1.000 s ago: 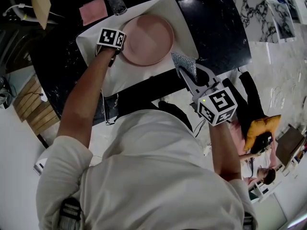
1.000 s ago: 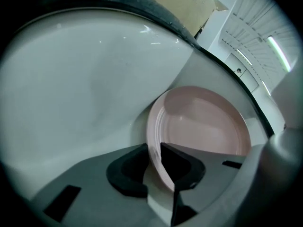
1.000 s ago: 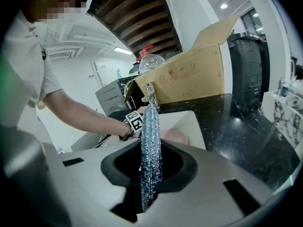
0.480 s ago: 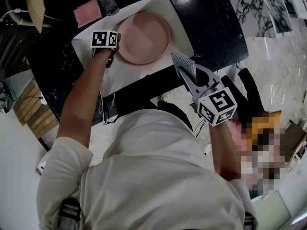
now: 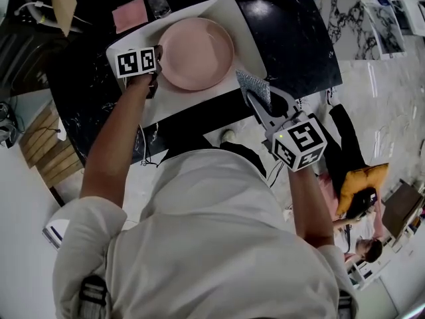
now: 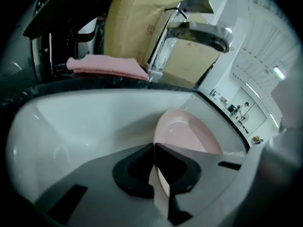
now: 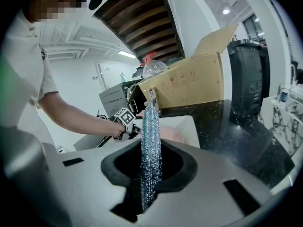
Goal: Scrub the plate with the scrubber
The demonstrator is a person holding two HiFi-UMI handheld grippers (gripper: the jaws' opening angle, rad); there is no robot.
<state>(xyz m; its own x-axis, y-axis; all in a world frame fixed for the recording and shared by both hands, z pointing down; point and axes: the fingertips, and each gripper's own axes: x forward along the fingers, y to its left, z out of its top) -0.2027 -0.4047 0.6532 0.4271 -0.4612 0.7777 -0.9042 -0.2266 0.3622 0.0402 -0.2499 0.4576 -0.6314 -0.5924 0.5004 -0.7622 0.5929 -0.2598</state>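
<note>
A pink plate (image 5: 196,52) lies in the white sink (image 5: 222,12). My left gripper (image 5: 157,64) is at the plate's left rim, its jaws closing with the rim pinched between them. Seen from the left gripper view, the plate (image 6: 189,131) tilts up from the sink (image 6: 85,122) and its edge runs down between the pads of the left gripper (image 6: 154,148). My right gripper (image 5: 255,100) hovers over the sink's near right corner, shut on a glittery blue-silver scrubber (image 5: 254,85). The scrubber (image 7: 151,141) stands upright in the right gripper (image 7: 151,167).
A chrome faucet (image 6: 199,32) overhangs the sink's far side, beside a folded pink cloth (image 6: 109,65) and a cardboard box (image 6: 137,27). Black stone counter (image 5: 299,38) surrounds the sink. My own body fills the lower half of the head view.
The left gripper slid a little left along the plate's rim and its jaws closed. The right gripper with the scrubber has barely moved.
</note>
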